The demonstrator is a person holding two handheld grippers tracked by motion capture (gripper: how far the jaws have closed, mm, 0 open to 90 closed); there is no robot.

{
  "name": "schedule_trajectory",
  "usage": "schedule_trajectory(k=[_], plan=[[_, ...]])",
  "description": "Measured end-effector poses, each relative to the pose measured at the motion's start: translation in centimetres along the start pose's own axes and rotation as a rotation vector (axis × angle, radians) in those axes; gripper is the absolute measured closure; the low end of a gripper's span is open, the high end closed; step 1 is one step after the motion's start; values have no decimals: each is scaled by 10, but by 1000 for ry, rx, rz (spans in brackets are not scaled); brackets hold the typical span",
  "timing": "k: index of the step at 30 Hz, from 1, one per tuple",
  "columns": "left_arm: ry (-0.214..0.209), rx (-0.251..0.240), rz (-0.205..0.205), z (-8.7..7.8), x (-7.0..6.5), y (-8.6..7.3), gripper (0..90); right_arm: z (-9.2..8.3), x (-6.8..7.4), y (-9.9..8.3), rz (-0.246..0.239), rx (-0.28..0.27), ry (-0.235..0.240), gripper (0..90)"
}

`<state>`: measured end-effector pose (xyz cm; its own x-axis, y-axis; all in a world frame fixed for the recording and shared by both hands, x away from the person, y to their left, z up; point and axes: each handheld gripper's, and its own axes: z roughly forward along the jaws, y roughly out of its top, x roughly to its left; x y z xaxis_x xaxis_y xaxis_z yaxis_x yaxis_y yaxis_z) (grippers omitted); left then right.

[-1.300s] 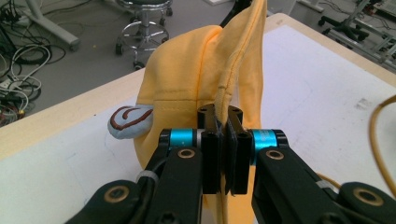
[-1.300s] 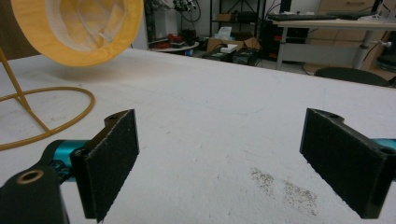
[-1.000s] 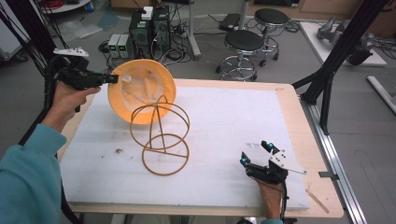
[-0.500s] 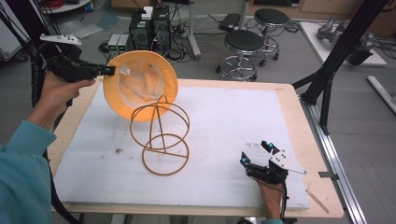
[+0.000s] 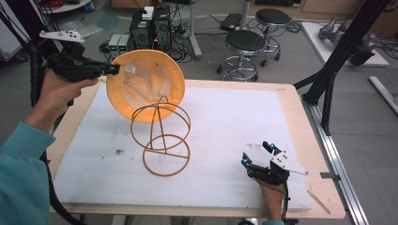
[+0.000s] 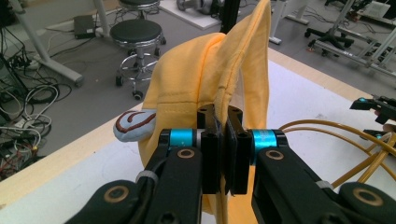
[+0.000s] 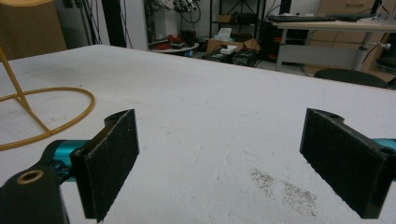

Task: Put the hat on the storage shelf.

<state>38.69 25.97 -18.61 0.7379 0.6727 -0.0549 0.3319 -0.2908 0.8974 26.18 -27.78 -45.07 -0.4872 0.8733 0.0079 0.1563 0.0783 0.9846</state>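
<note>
The yellow bucket hat [image 5: 144, 82] hangs in the air over the wire hat stand [image 5: 161, 136], its brim pinched tight in my left gripper [image 5: 114, 70]. My right gripper [image 5: 256, 154] rests with jaws wide apart on the white foam mat [image 5: 234, 117], well away from it.

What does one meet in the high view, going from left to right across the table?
Left gripper shut on the yellow hat → wire stand → right gripper, jaws open, on the white mat.
</note>
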Motion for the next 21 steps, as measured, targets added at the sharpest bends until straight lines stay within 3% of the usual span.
schedule_trajectory(k=[11, 21], plan=[[-2, -31, 33, -8, -18, 6, 863, 0, 0, 0, -1, 0, -1, 106], [-44, -33, 58, -11, -37, 9, 862, 0, 0, 0, 0, 1, -1, 106]])
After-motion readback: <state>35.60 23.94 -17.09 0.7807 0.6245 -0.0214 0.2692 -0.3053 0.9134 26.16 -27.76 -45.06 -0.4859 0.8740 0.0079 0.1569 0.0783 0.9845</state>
